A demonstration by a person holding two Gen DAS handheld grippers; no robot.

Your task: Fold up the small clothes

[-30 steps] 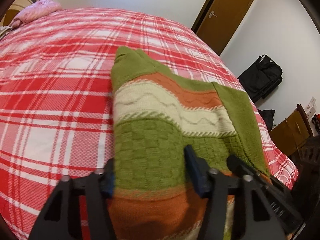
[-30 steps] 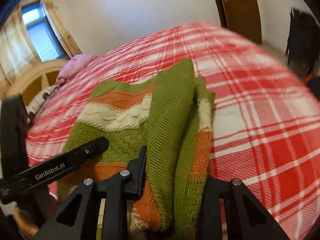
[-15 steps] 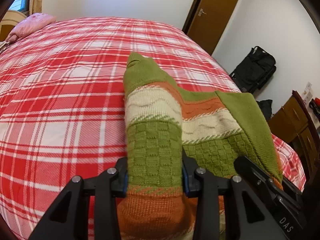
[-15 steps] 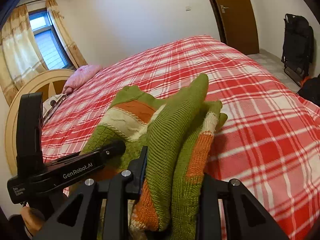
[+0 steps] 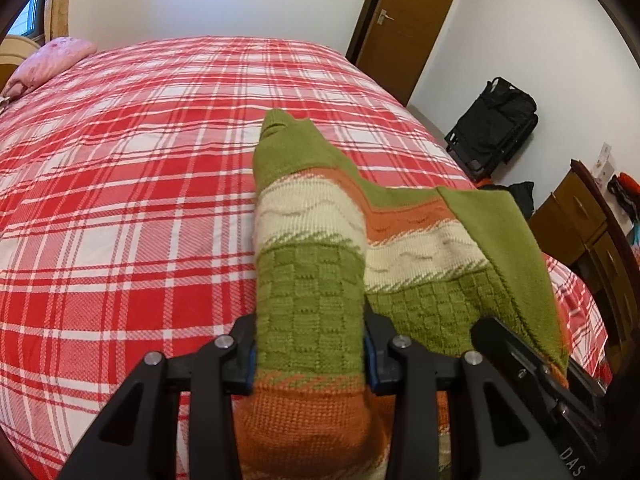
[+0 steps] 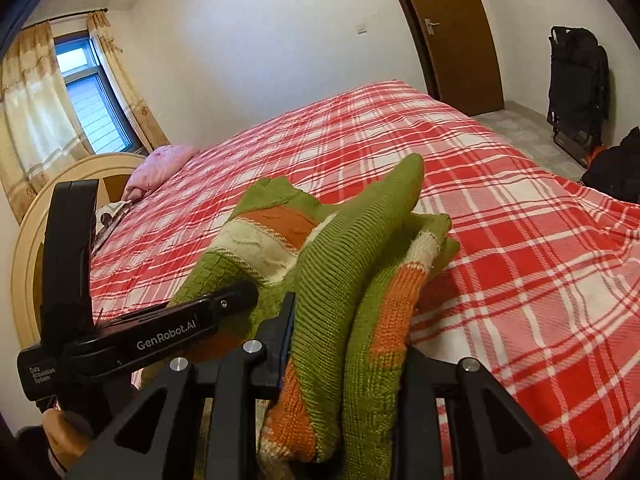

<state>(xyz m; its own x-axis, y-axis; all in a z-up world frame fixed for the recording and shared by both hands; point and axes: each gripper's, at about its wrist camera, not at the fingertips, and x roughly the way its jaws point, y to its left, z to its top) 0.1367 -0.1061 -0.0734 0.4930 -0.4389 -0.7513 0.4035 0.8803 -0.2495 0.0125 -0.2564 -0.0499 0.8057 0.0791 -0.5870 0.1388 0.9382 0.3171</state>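
Knitted green, cream and orange sweater [image 5: 320, 264] stretched over the near right part of the red plaid bed [image 5: 120, 200], long axis running away, far tip pointing to the door wall. Near end bunched and clamped in left tool [image 5: 310, 354]; right edge gripped between right tool [image 6: 346, 344] pads.

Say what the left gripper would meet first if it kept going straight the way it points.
The left gripper is already clamped on the knitted sweater, which fills its line ahead. Beyond that, probably the plaid bedspread; depth past the sweater is unclear.
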